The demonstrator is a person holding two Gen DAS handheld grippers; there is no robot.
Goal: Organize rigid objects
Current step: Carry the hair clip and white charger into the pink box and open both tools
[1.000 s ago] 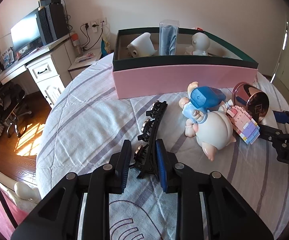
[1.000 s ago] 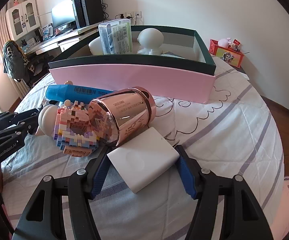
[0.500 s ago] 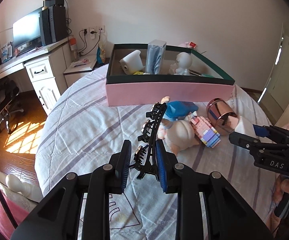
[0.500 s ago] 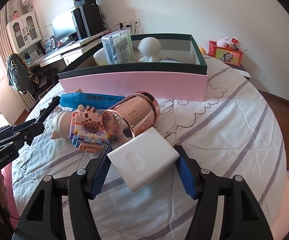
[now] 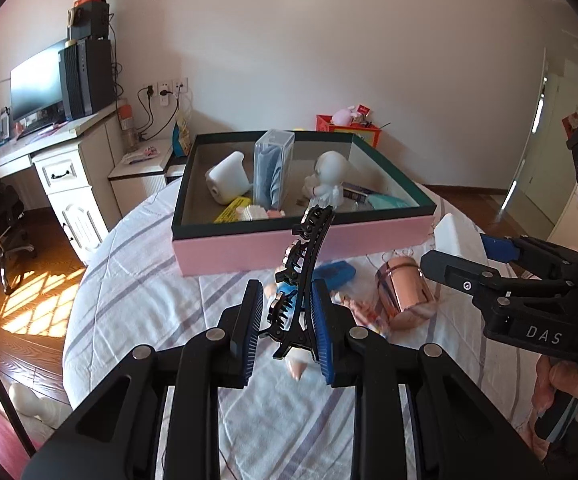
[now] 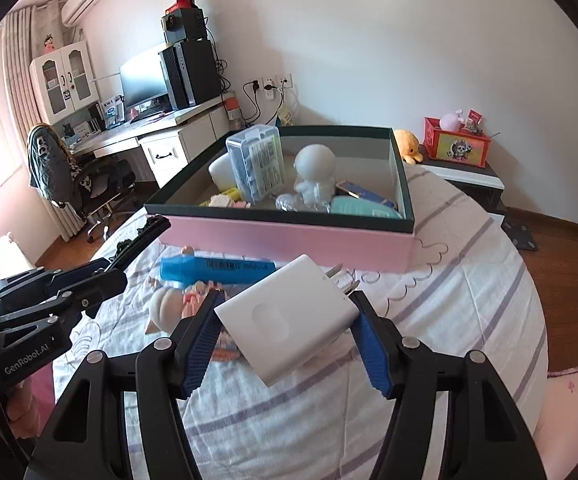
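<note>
Above a striped bed [image 5: 137, 300], the left gripper [image 5: 285, 316] pinches a black hair clip [image 5: 303, 272] — the right gripper [image 6: 285, 336] clamps a white charger [image 6: 289, 320]. Both hang in front of a pink box [image 6: 289, 240] holding a white figurine [image 6: 315, 172].

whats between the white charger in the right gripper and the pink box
In the right wrist view, the blue tube lies on the bedspread between the white charger and the pink box.
</note>
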